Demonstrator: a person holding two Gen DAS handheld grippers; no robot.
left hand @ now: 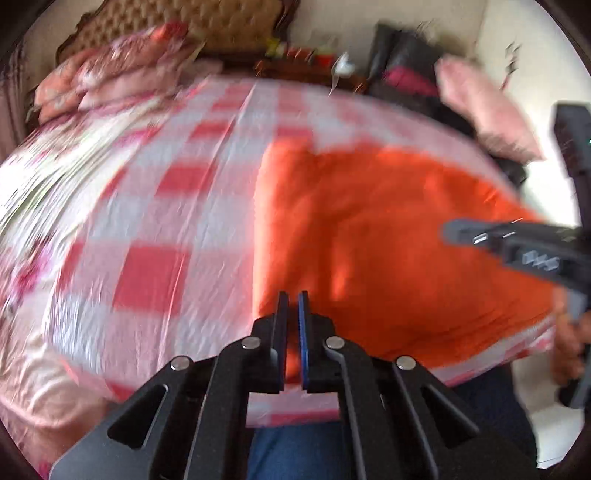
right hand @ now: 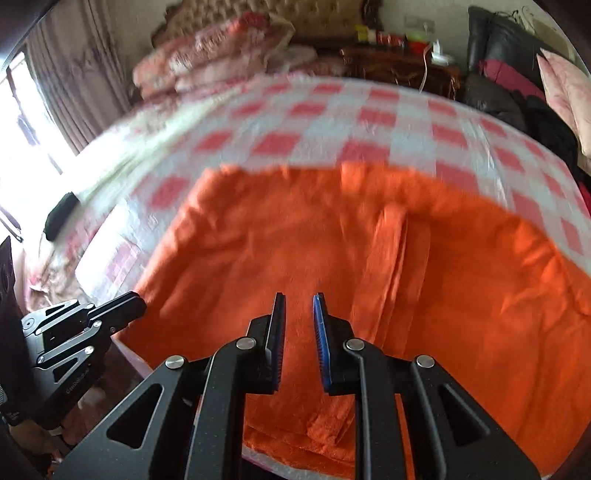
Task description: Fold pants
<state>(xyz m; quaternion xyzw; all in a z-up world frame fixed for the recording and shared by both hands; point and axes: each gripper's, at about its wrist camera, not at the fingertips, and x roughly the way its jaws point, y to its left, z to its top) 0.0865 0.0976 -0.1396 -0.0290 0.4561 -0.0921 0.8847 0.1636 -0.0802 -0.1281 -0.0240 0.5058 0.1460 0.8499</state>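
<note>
- Left wrist view: left hand-held gripper (left hand: pixel 293 295), black linkage with blue pads; fingers drawn together, a sliver of gap, nothing between them; poised at the near left edge of the pants.
- Orange woven-fabric pants (right hand: pixel 369 266): spread flat on the bed, creased, a folded strip running down the middle, layered edges at the near side.
- Bed (left hand: pixel 155 206): covered by a red-and-white checked sheet under clear plastic.
- Right hand-held gripper (right hand: pixel 299 297): fingers slightly apart, nothing clamped, above the pants' near middle.
- Pink floral quilts (right hand: pixel 207 55): stacked at the far left by a tufted tan headboard (left hand: pixel 221 18).
- Views motion-blurred.
</note>
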